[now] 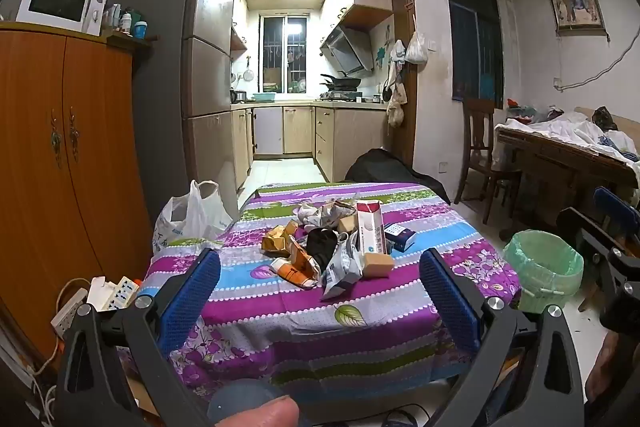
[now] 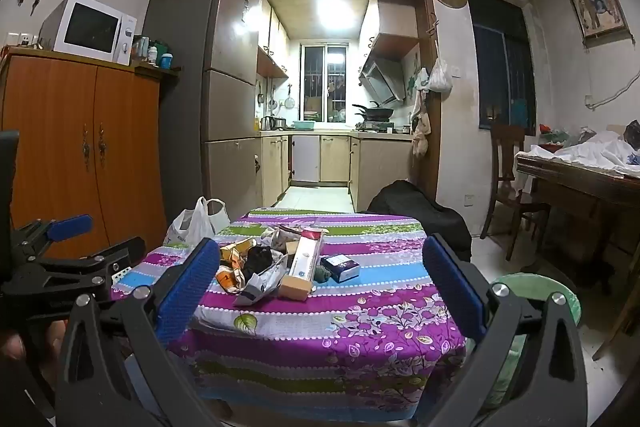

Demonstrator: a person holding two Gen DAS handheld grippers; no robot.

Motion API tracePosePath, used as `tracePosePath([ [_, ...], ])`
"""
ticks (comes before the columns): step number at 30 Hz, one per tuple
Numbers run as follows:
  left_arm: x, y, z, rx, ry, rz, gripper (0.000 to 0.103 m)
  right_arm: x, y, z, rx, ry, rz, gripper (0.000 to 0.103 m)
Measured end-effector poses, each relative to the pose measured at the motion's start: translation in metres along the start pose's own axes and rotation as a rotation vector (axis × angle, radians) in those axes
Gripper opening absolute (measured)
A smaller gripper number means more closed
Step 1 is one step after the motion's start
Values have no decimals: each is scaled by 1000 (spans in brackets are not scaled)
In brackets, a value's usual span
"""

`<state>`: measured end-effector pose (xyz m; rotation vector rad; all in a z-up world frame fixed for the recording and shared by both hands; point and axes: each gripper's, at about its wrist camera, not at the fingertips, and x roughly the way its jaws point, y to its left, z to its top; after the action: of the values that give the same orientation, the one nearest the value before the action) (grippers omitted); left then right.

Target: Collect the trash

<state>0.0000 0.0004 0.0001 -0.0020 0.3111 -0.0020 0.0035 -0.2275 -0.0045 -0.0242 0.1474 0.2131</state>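
None of the trash appears collected yet; the whole heap sits on the tabletop (image 1: 360, 311), which is covered with a striped floral cloth.

Items on the heap, middle of the tabletop:
- red-and-white carton (image 1: 371, 227), long, propped up at the back of the pile
- tan box (image 1: 377, 264), at the near right edge
- dark blue box (image 1: 399, 235), just right of the carton, a little apart from the rest
- orange wrappers (image 1: 291, 254), crumpled, on the left side
- black crumpled item (image 1: 322, 247), in the centre
- grey-and-white foil pouch (image 1: 342, 269), nearest the camera
- crumpled paper (image 1: 320, 213), at the far side

Receptacle: green-lined bin (image 1: 543, 269), on the floor beside the right edge of the tabletop; its inside is not readable from either view. A white plastic bag (image 1: 192, 215) stands at the far left corner; its use is unclear.

Tools:
- left claw (image 1: 320, 291), spread wide, empty, short of the heap
- right claw (image 2: 320, 279), spread wide, empty, likewise short of the heap and aimed at it; the bin lies just behind its right finger in the right wrist view

Status, as judged: at the start. Every visible piece remains to be picked up and dropped in the bin.
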Motion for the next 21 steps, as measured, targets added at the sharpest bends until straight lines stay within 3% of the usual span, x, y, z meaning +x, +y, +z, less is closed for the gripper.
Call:
tracePosePath([
  [21,3,-3,-3,16,7,1,99,0,-1,-1,-4,8,1,98],
])
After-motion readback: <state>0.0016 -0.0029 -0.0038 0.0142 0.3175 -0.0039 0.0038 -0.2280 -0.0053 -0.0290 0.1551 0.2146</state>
